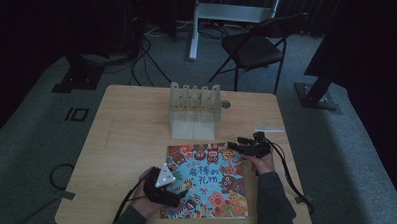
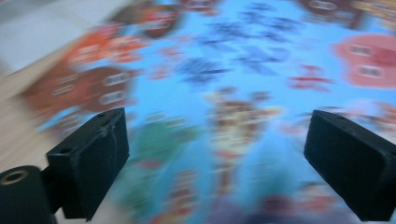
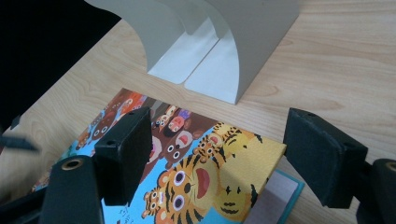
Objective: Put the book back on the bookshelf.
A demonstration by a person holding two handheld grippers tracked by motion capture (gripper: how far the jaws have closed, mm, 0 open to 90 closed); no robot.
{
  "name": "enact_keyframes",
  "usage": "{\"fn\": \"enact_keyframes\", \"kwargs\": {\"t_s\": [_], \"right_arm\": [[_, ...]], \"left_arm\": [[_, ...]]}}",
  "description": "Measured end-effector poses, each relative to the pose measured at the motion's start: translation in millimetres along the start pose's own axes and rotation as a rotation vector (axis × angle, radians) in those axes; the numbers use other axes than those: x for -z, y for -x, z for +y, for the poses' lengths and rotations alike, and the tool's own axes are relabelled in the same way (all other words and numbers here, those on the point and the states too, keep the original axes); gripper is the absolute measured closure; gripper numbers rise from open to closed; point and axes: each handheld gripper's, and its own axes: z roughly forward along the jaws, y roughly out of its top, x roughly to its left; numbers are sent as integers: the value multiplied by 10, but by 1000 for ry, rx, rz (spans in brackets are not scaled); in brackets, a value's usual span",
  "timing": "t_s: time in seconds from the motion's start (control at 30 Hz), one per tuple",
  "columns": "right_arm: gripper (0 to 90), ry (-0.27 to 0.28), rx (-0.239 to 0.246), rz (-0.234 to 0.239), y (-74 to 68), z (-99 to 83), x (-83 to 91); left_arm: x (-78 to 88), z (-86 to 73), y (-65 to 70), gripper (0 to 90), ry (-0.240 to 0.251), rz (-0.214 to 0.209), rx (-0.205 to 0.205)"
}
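Observation:
A picture book (image 1: 206,182) with a bright blue cover full of cartoon animals lies flat on the wooden table (image 1: 130,139), near its front edge. My left gripper (image 1: 180,193) is at the book's left edge, a grey three-cornered plate on top. In the left gripper view its jaws (image 2: 215,158) stand open above the blurred cover (image 2: 224,70), nothing between them. My right gripper (image 1: 234,145) is at the book's far right corner. Its open jaws (image 3: 215,156) straddle the yellow tiger corner of the cover (image 3: 205,177), pads clear of it. That corner sits slightly raised over a page.
A beige slotted book rack (image 1: 194,109) stands upright behind the book, close to the right gripper's jaws (image 3: 219,46). A small white strip (image 1: 268,128) and a dark round spot (image 1: 226,104) lie on the table. A folding chair (image 1: 254,46) stands beyond the table.

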Motion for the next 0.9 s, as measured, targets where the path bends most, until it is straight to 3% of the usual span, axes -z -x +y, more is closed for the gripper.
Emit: {"fn": "enact_keyframes", "kwargs": {"t_s": [0.17,0.27,0.33,0.53,0.67,0.73,0.8,0.9], "right_arm": [[238,8,10,0,-39,40,23],[238,12,13,-3,-60,61,33],[238,12,14,-6,-76,73,36],[238,11,4,-3,-92,104,47],[238,8,5,-10,-112,120,29],[238,11,4,-8,-124,132,21],[238,13,-3,1,-130,151,19],[239,8,-12,7,-132,175,17]], "left_arm": [[-98,64,422,22,-10,-116,-116],[-169,82,591,22,-17,-136,-142],[-211,88,667,22,-25,-128,-165],[-279,106,826,22,-45,-42,-242],[-313,128,899,22,-31,-22,-250],[-334,140,928,22,-34,14,-265],[-347,157,938,22,-36,22,-264],[-350,177,928,63,-42,68,-257]]}}
